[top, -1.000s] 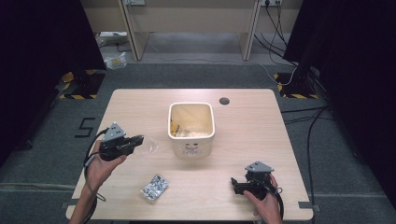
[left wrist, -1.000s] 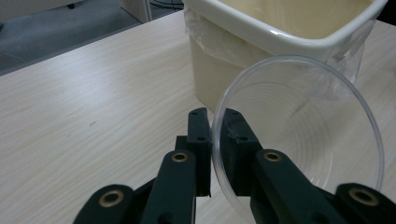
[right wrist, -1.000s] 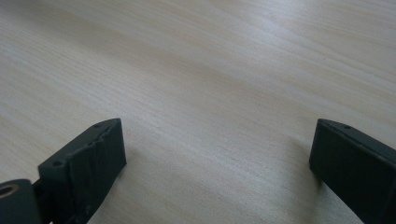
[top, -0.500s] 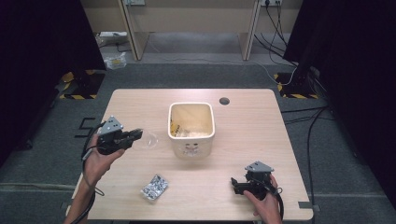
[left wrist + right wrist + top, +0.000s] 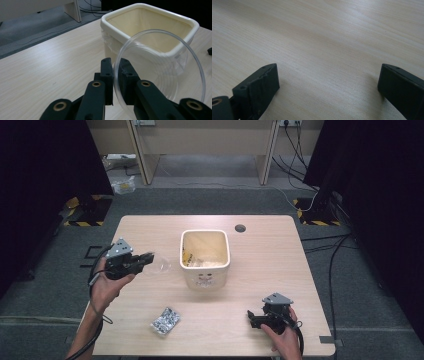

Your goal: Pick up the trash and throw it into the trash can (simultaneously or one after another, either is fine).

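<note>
2 handheld grippers work over a pale wooden table point(image 5: 280, 250), and at the left of the high view the left hand point(image 5: 105, 287) comes up from the bottom edge with its forearm angled slightly outward, lifting the left gripper point(image 5: 142, 260) above the table's left side with its jaws pointing right. Those jaws are clamped on the rim of a clear plastic dish point(image 5: 159, 265); in the left gripper view the clear plastic dish point(image 5: 160, 67) stands on edge, tilted, between the jaws and a cream square bin point(image 5: 150, 30) just beyond it. In the high view the bin point(image 5: 205, 277) stands upright near the table's middle, with the dish just beside its left wall and not touching it. Near the front edge lies a small crumpled silver packet point(image 5: 165, 320), well apart from both grippers. At the right, the right hand point(image 5: 282, 340) rests low near the front edge, holding the right gripper point(image 5: 251, 316) with its jaws pointing left; the right gripper view shows the right gripper point(image 5: 329, 80) with its jaws wide apart over bare wood, holding nothing.
</note>
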`<state>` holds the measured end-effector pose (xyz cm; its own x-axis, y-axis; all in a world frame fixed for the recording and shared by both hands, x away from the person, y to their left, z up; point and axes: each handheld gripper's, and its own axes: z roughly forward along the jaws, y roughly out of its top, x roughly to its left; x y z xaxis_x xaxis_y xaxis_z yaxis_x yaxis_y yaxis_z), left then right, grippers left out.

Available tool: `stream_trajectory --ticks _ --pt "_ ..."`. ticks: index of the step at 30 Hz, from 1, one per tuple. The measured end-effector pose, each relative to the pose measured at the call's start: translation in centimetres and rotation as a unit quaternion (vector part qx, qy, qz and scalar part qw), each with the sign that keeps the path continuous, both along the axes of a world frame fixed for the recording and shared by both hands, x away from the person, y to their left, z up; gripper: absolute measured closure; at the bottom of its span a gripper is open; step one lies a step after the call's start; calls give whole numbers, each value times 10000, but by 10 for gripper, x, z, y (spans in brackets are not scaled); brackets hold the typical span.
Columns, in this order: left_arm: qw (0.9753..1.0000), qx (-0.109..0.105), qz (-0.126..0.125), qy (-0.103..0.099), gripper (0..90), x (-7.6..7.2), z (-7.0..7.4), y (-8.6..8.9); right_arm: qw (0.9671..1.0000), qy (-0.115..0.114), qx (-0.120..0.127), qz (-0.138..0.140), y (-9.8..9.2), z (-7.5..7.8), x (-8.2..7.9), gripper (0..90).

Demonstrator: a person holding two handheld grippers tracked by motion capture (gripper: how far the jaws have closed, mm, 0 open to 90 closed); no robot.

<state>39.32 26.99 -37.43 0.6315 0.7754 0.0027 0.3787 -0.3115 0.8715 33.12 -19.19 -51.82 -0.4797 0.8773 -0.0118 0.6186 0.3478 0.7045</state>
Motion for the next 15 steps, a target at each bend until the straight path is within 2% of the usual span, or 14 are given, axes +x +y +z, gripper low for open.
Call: stream_trajectory --ticks 15 --pt "10000 23 -19 -64 824 9 7 -7 10000 5 0 2 0 0 0 39"
